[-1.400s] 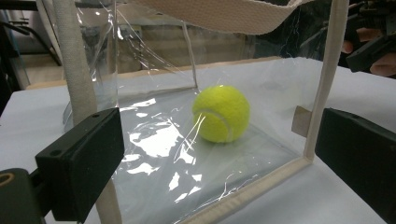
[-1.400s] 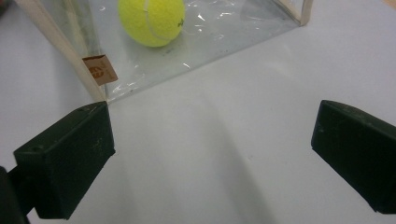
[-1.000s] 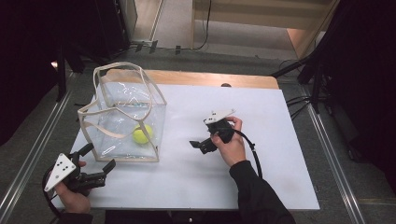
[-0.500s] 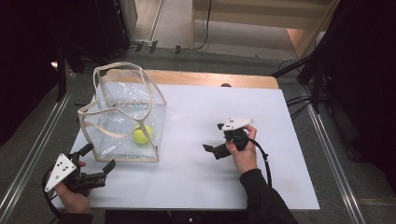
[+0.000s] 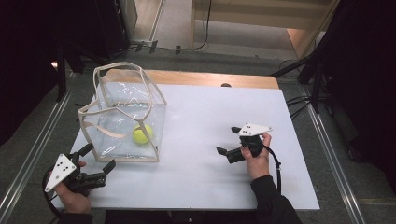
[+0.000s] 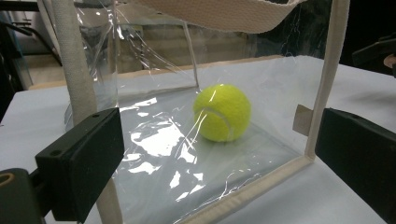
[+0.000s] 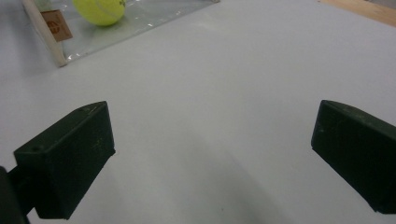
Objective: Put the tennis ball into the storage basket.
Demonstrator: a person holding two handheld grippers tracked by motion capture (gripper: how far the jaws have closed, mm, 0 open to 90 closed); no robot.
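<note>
- The left tool (image 5: 100, 157), held in the person's left hand (image 5: 74, 198) at the near left corner of the white tabletop (image 5: 205, 140), has its jaws spread wide with nothing between them; it sits just beside the near edge of the clear plastic tote bag with cream webbing trim and handles (image 5: 122, 116).
- The right tool (image 5: 228, 143), in the right hand (image 5: 256, 158), also stands agape and empty, low over bare tabletop and well apart from the bag.
- The bag stands upright on the left part of the tabletop and holds one yellow-green tennis ball (image 5: 142, 134), resting on the bag's floor near its right near corner.
- The left gripper view looks through the clear wall: the ball (image 6: 222, 112) lies on the creased film bottom, a cream handle strap (image 6: 224, 14) hangs above, and a small tan tag (image 6: 302, 120) sits by the corner seam.
- The right gripper view catches the bag's corner from outside, with the tag (image 7: 55, 25) and part of the ball (image 7: 99, 11).
- Against a second ago, the right tool has drawn back from the bag towards the right near side; the left tool, bag and ball lie as they were.
</note>
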